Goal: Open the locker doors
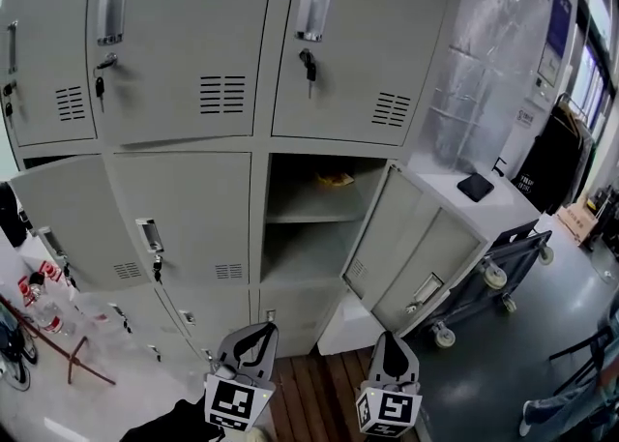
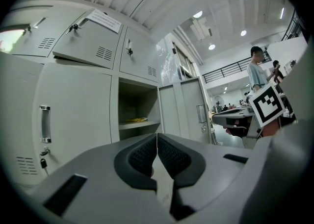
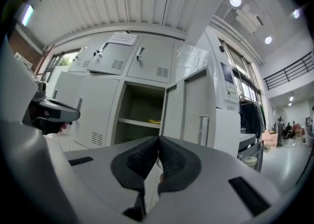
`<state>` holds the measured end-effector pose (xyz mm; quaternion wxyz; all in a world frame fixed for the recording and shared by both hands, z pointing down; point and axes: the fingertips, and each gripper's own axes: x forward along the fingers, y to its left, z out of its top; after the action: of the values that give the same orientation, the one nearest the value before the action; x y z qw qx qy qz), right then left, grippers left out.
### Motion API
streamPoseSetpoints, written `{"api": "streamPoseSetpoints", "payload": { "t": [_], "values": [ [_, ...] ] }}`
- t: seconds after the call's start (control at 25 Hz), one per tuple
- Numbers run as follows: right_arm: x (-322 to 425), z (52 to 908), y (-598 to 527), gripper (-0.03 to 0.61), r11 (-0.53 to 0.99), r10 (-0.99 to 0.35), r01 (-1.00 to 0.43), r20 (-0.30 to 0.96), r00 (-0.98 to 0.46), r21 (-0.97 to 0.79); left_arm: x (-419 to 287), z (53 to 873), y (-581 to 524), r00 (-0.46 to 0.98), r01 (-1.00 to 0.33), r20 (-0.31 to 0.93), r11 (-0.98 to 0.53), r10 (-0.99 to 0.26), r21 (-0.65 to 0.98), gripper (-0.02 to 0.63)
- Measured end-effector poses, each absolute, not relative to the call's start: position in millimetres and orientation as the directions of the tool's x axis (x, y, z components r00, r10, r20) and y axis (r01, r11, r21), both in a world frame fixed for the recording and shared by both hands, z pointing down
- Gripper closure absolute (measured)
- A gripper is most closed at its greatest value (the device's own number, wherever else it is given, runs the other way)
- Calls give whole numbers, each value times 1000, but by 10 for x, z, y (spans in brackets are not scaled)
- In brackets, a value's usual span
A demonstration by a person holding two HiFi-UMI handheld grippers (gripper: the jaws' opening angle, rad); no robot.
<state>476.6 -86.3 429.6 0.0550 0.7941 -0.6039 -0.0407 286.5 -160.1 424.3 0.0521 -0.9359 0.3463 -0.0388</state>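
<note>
The lockers (image 1: pixel 184 198) stand ahead, and the middle-row compartment (image 1: pixel 309 227) on the right is open, its door (image 1: pixel 411 247) swung out to the right. Inside, one shelf (image 1: pixel 305 210) carries a small yellow item (image 1: pixel 336 179) toward its far right (too small to identify). The left gripper (image 1: pixel 250 338) and right gripper (image 1: pixel 389 345) hover near and low, each with jaws pressed together on nothing

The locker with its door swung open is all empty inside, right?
Not empty. The locker does have its door swung open, but a small yellow thing lies on its shelf, as the head view shows.
</note>
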Motion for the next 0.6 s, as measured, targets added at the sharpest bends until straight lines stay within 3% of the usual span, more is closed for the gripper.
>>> {"api": "streamPoseSetpoints", "payload": {
  "t": [0.6],
  "values": [
    [3132,4230,-962,563,26,-998,-997,-57,-30,72,1614,4130,-1397,612,-781,34,-610,-790,-135,589]
  ]
}}
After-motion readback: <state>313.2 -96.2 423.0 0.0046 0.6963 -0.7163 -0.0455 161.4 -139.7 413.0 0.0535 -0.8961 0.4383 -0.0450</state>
